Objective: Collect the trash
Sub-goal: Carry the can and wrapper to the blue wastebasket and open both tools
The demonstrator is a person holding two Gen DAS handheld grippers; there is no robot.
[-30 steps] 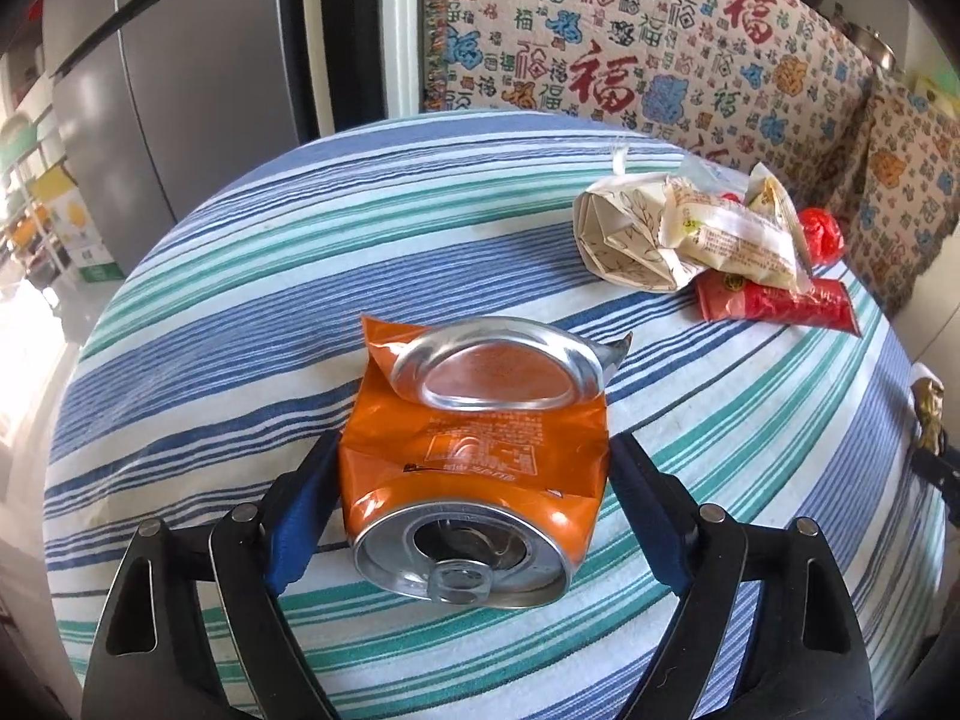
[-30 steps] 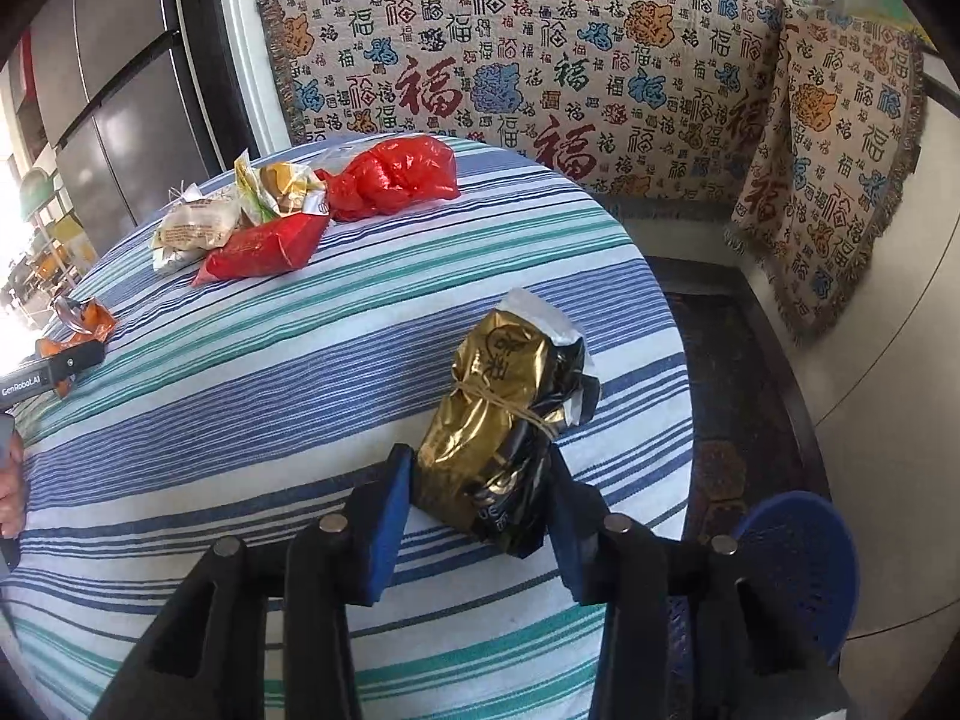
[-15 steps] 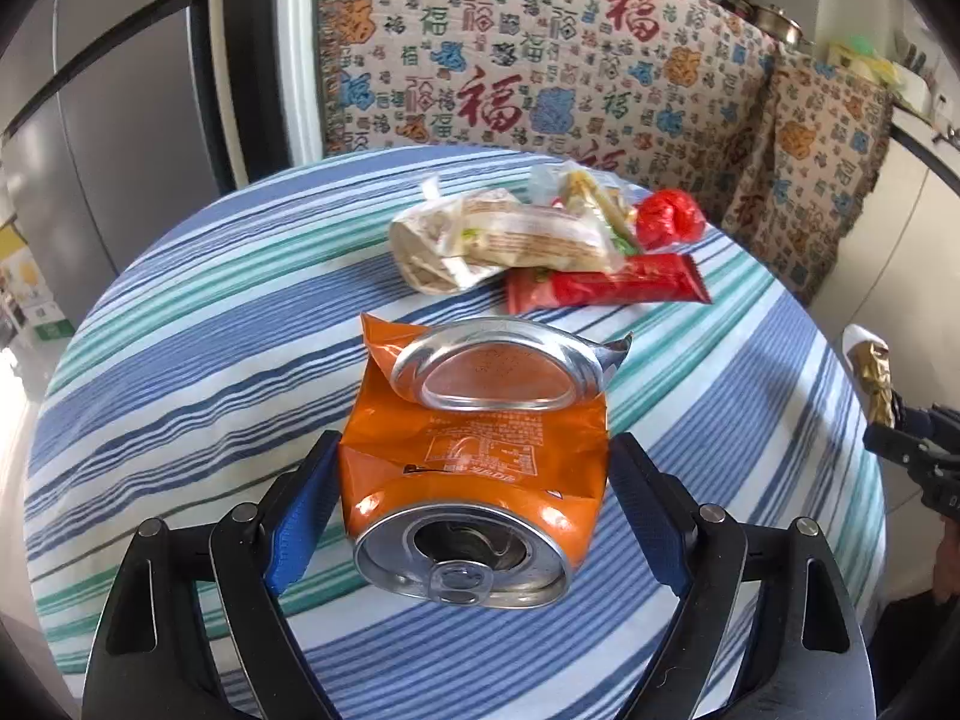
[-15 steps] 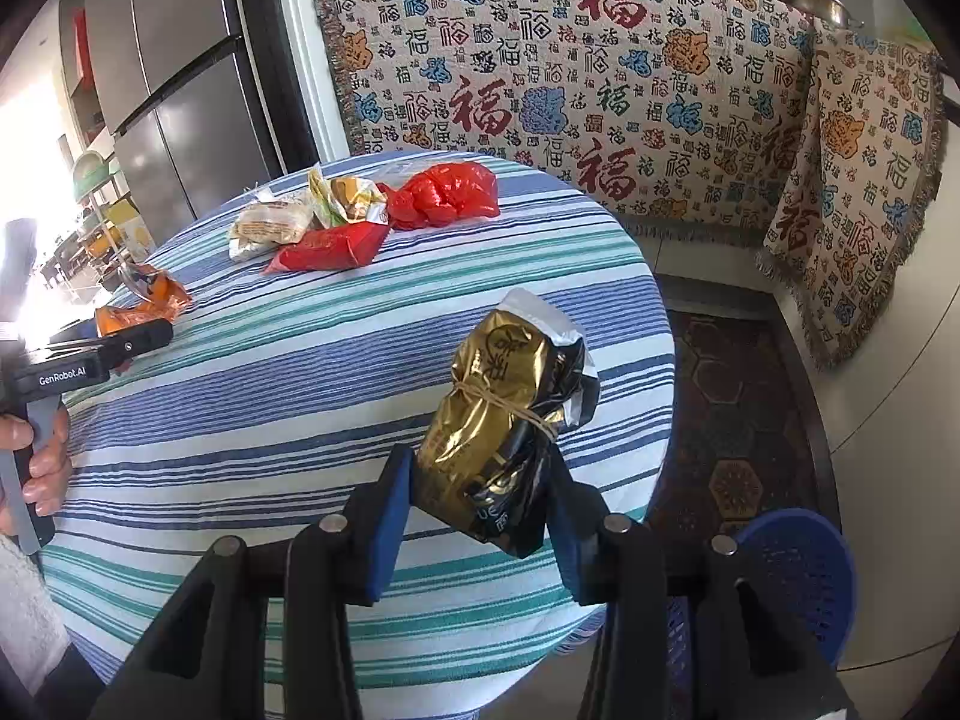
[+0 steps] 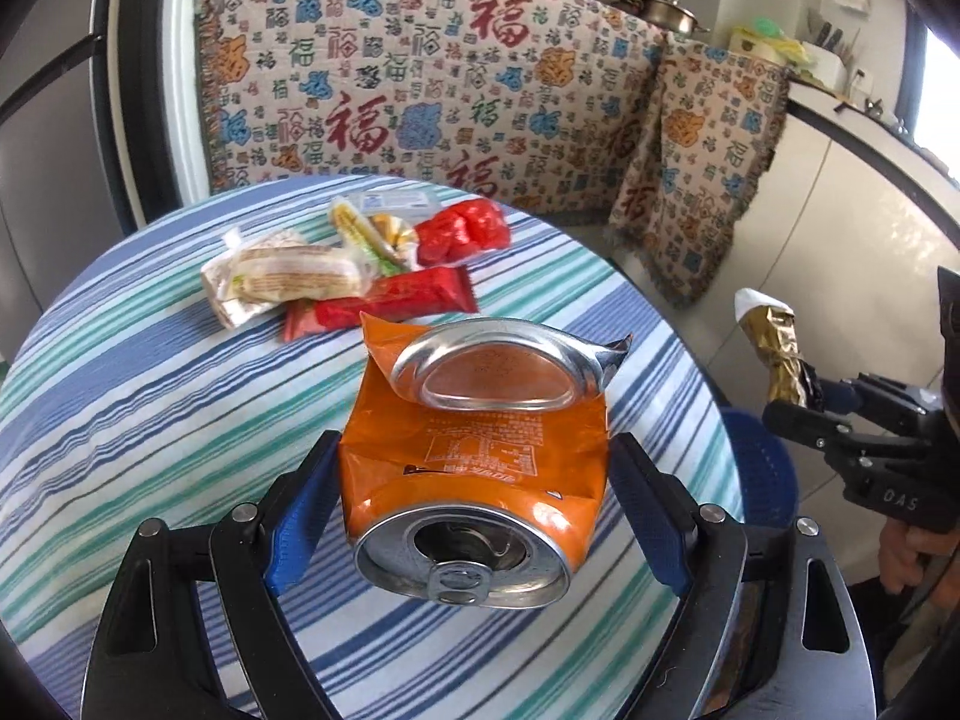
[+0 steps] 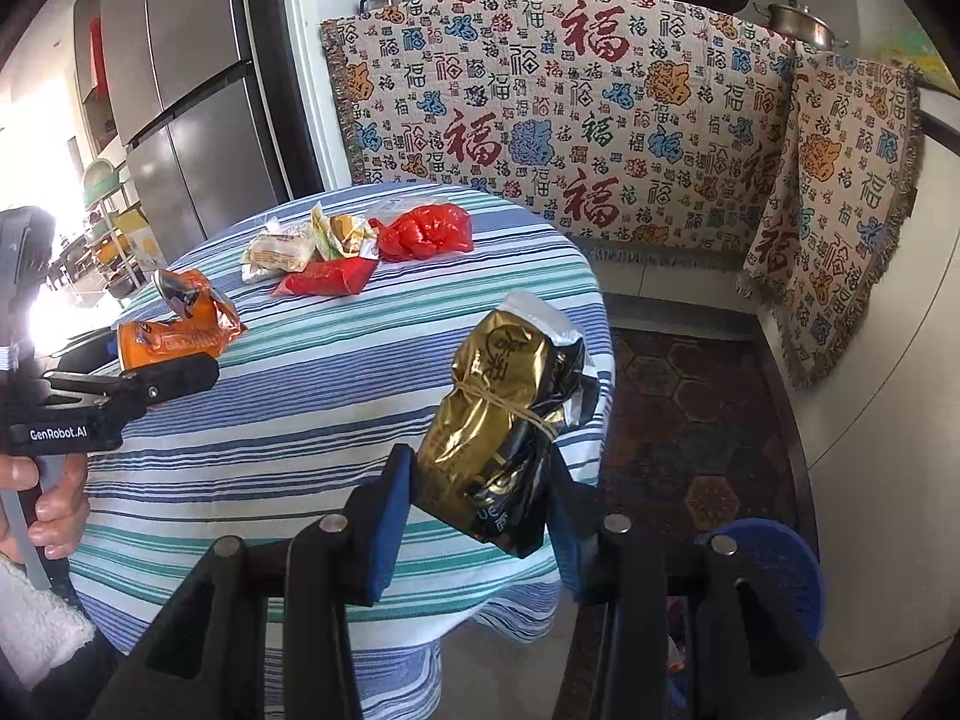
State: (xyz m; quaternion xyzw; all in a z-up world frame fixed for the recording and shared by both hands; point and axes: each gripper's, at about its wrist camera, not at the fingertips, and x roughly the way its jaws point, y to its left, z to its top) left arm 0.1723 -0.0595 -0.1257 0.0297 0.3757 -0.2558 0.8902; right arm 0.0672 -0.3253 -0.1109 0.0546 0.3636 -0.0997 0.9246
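A: How far along is the trash collection?

B: Partway, I'd judge. The left gripper (image 5: 474,516) is clamped wide on a crushed orange can (image 5: 474,450), lifted clear of the striped tablecloth (image 5: 150,390). The right gripper (image 6: 480,504) is pinched narrower on a gold foil bag (image 6: 504,420), lower centre of its view, near the blue bin (image 6: 774,564) at lower right.

A: What's left?

B: Neither piece is binned yet. Wrappers (image 6: 282,252), a red packet (image 6: 330,279) and a red plastic bag (image 6: 429,234) lie together at the table's far side.
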